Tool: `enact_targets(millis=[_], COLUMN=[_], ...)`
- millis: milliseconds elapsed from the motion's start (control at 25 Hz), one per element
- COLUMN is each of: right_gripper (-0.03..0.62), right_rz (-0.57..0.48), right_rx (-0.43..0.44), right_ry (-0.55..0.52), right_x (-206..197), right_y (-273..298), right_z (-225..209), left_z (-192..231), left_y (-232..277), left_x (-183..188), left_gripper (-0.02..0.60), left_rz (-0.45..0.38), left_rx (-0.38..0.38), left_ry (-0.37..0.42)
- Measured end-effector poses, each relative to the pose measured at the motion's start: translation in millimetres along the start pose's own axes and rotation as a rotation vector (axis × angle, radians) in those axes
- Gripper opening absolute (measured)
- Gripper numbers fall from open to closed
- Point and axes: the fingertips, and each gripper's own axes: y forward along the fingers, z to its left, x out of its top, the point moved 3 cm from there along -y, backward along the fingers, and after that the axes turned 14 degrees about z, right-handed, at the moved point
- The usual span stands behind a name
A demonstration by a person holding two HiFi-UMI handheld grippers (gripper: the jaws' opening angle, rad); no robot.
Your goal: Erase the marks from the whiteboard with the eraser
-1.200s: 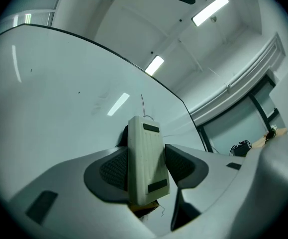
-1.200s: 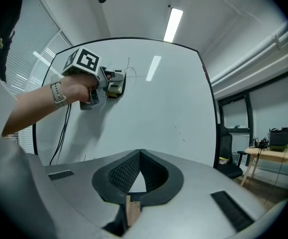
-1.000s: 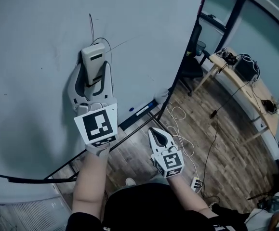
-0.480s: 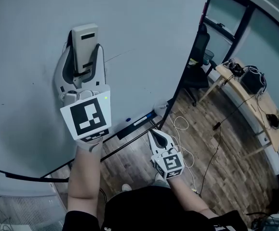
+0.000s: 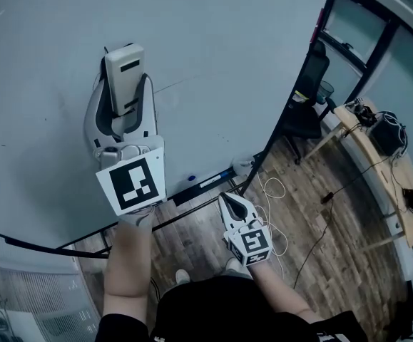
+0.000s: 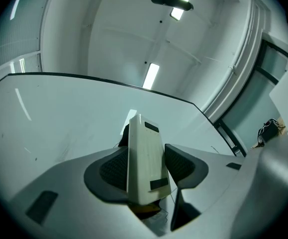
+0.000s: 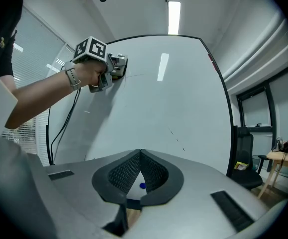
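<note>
While the left gripper [image 5: 126, 95] is raised against the whiteboard [image 5: 213, 63], we see its jaws clamped on the eraser [image 5: 124, 77], one jaw on each long side. In the left gripper view the eraser [image 6: 144, 158] stands upright between the two dark ribbed pads [image 6: 115, 167], its pale back toward the camera, and its far face looks pressed to the board [image 6: 59, 128], though we can't confirm full contact. We note a faint thin line [image 5: 170, 85] on the board just right of the eraser, plus a few faint dashes [image 7: 176, 138] lower down in the right gripper view. The rest of the board near the eraser looks clean.

The right gripper [image 5: 236, 204] hangs low, well apart from the eraser, near the person's body and over the wooden floor [image 5: 320, 248]. Its jaws are pressed together at the tips with nothing held [image 7: 141, 156]; we see only a small blue spot [image 7: 142, 185] through the gap behind them. From that view we also see the left gripper [image 7: 118, 66] high on the board [image 7: 173, 113], held by a hand [image 7: 91, 73] with a watch [image 7: 73, 77] on the wrist.

Under the board's lower edge is a tray [image 5: 210, 182]. Right of the board: a dark chair [image 5: 309, 112], a wooden desk [image 5: 377, 155] with gear on it, and white cables [image 5: 270, 191] on the floor.
</note>
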Motion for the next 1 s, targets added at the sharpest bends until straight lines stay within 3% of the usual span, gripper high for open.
enact_targets(millis=[440, 840, 1000], right_gripper=[0.028, 0.028, 0.028], right_rz=[0.035, 0.057, 0.062], right_rx=[0.047, 0.086, 0.108], right_ry=[-0.017, -0.036, -0.046], right_x=[-12.0, -18.5, -18.0], right_y=[0.9, 3.8, 6.7], right_z=[-8.0, -1.3, 6.1], left_z=[-19.5, -18.3, -10.5], left_y=[-22.0, -57.7, -66.3], left_x=[-68.4, -147.4, -157.1], left_gripper=[0.242, 0.239, 0.238], left_rz=[0.061, 0.214, 0.249], left_rx=[0.001, -0.002, -0.043], left_ry=[0.025, 0.025, -0.016])
